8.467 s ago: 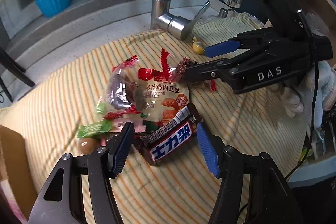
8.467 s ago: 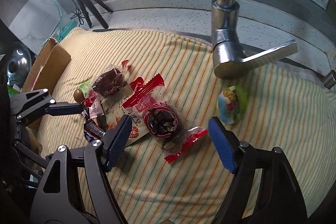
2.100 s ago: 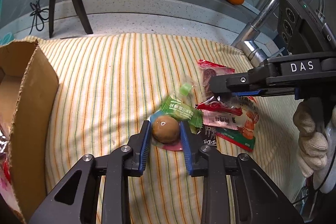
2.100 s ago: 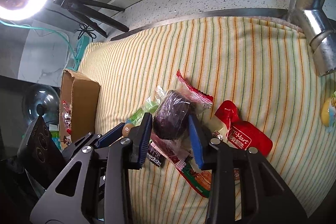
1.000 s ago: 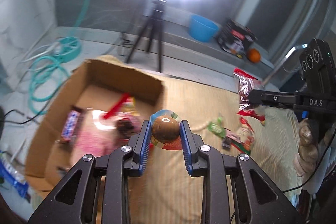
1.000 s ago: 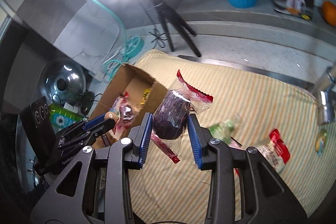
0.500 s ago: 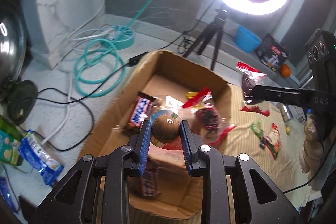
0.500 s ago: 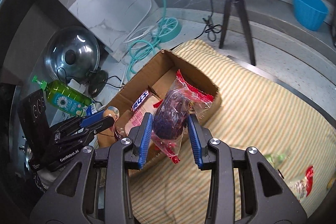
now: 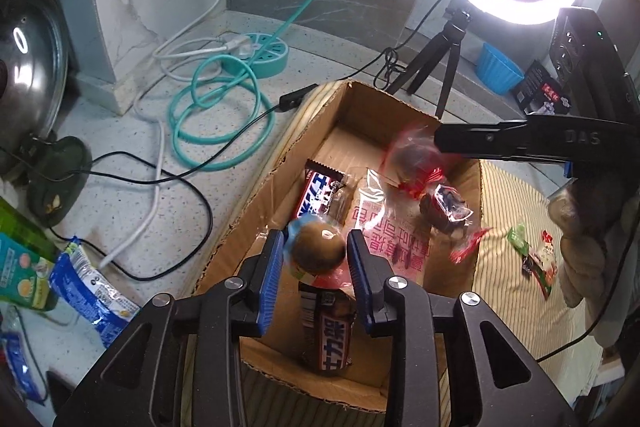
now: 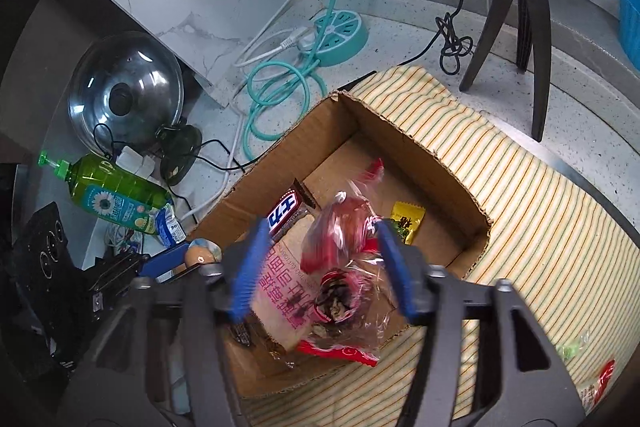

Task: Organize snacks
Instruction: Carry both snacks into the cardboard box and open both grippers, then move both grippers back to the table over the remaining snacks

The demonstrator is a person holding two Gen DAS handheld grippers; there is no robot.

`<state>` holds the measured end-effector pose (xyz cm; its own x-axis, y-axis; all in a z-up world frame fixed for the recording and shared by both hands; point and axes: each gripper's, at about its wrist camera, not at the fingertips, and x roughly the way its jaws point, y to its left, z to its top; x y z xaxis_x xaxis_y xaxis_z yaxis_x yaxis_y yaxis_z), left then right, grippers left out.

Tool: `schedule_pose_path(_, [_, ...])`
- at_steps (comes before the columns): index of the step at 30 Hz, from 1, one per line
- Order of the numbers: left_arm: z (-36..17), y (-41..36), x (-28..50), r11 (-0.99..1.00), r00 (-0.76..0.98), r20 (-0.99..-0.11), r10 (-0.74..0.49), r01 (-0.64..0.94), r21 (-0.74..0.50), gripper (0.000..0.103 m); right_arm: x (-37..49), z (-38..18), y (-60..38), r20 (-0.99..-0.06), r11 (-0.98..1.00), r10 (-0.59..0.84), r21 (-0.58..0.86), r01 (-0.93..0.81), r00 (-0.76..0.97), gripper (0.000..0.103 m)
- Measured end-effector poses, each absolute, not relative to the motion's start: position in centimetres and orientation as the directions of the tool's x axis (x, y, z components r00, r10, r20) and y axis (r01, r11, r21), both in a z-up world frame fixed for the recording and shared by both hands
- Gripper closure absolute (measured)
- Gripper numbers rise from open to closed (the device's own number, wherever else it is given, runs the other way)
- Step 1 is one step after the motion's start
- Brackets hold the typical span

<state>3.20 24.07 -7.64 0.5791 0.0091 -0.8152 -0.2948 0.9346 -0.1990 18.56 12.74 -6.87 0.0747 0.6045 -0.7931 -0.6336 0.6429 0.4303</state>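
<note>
while several snacks already lay in the cardboard box (image 9: pixel 352 107), both jaw pairs were opening, the right gripper (image 10: pixel 320 267) dropping a red pouch (image 10: pixel 340 239), the left gripper (image 9: pixel 316 259) freeing a brown ball snack (image 9: pixel 318 247); some wrappers (image 9: pixel 540 263) were left on the cloth.

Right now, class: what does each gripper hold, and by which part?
The left gripper, opening, has the round brown snack between its pads. The right gripper, opening, holds nothing; the red-wrapped snack drops free.

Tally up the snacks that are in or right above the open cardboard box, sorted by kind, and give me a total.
Dark-wrapped chocolate bars with blue-and-white lettering: 2
Clear red-ended packets of dark fruit: 2
Large pink flat packet: 1
Small yellow packet: 1
Round brown wrapped snack: 1
Total: 7
</note>
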Motion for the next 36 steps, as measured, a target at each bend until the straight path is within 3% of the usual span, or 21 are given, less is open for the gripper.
schedule_pose_path(2, [-7.5, 24.1, 3.2, 0.934, 0.582, -0.813, 0.007, -0.294, -0.202, 0.072, 18.5, -6.5, 12.5, -0.786, 0.640, 0.613, 0.434, -0.634, 0.081, 0.028])
schedule_pose_path(6, [-7.2, 24.0, 3.3, 0.933, 0.588, -0.809, 0.005, -0.293, -0.208, 0.061, 18.4, -6.0, 11.7, -0.785, 0.647, 0.611, 0.425, -0.633, 0.098, 0.024])
schedule_pose_path(12, [-6.9, 23.4, 3.6, 0.934, 0.595, -0.803, -0.007, -0.283, -0.218, 0.061, 18.4, -5.3, 9.5, -0.776, 0.664, 0.618, 0.429, -0.613, 0.127, 0.017])
schedule_pose_path(27, [-5.7, 19.1, 4.7, 0.950, 0.623, -0.779, -0.075, -0.193, -0.246, 0.061, 17.6, -3.2, -1.3, -0.756, 0.732, 0.609, 0.418, -0.538, 0.241, 0.017])
schedule_pose_path(36, [-5.9, 14.2, 6.0, 0.962, 0.609, -0.779, -0.147, -0.096, -0.257, 0.061, 17.0, -3.4, -12.1, -0.764, 0.815, 0.555, 0.419, -0.400, 0.330, 0.017])
